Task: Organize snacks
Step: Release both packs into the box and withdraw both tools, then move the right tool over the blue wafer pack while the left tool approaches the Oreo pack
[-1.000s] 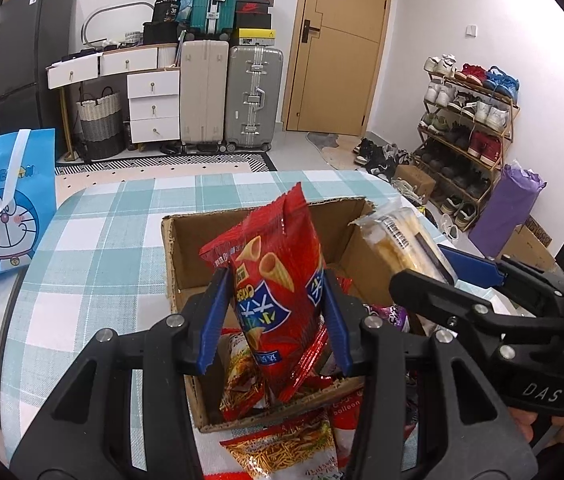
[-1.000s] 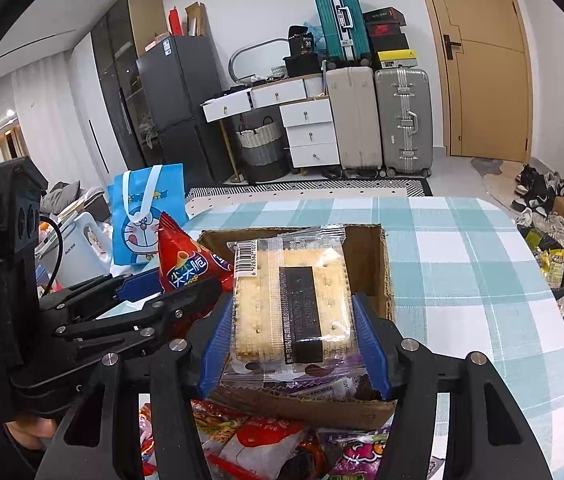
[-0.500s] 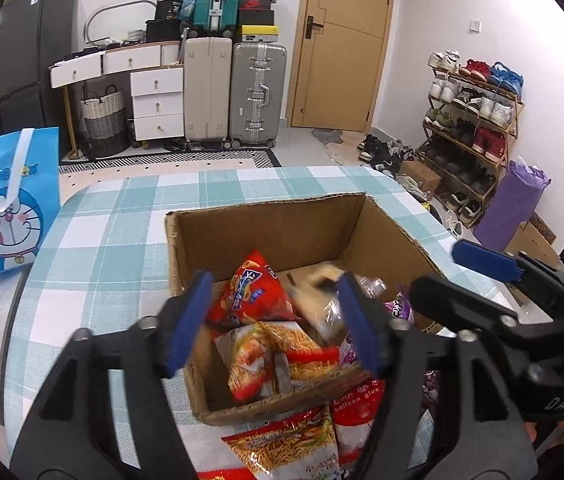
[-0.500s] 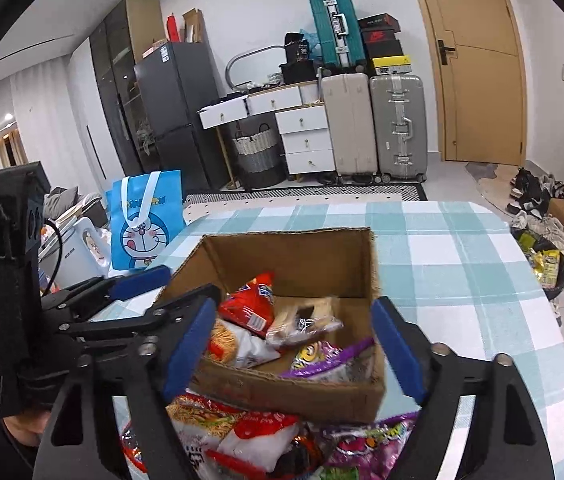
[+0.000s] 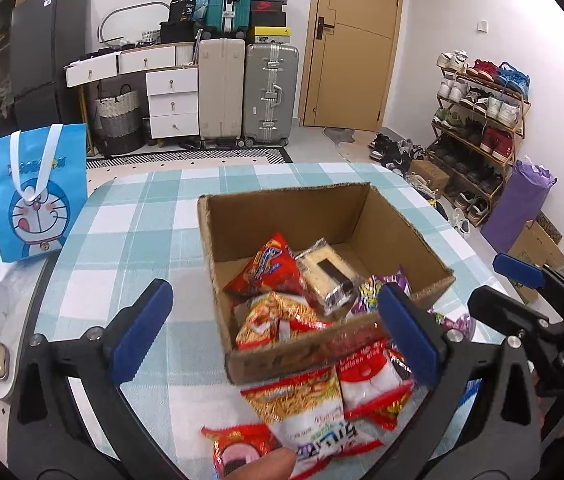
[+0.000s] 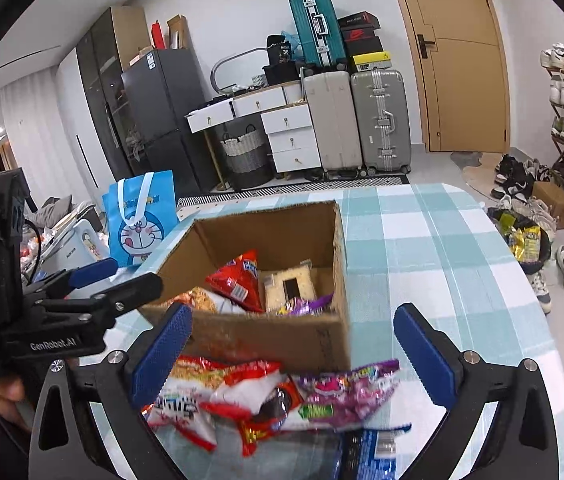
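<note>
A blue cartoon bag (image 5: 36, 196) stands at the checked surface's (image 5: 130, 216) edge. Behind: suitcases (image 5: 242, 92) (one teal, atop), white drawers (image 5: 172, 96), a door (image 5: 351, 44), a shoe rack (image 5: 477, 120).

Both the left gripper (image 5: 274, 330) and right gripper (image 6: 291, 348) have black frames, silver screws and blue-padded fingers (image 5: 140, 330).

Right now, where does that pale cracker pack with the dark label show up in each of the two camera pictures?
Left wrist view: the cracker pack lies inside the cardboard box, right of center, beside the red chip bag.
Right wrist view: the cracker pack sits in the box's far right part, right of the same red bag.
Shared landmark: the blue cartoon bag, left of the box.
</note>
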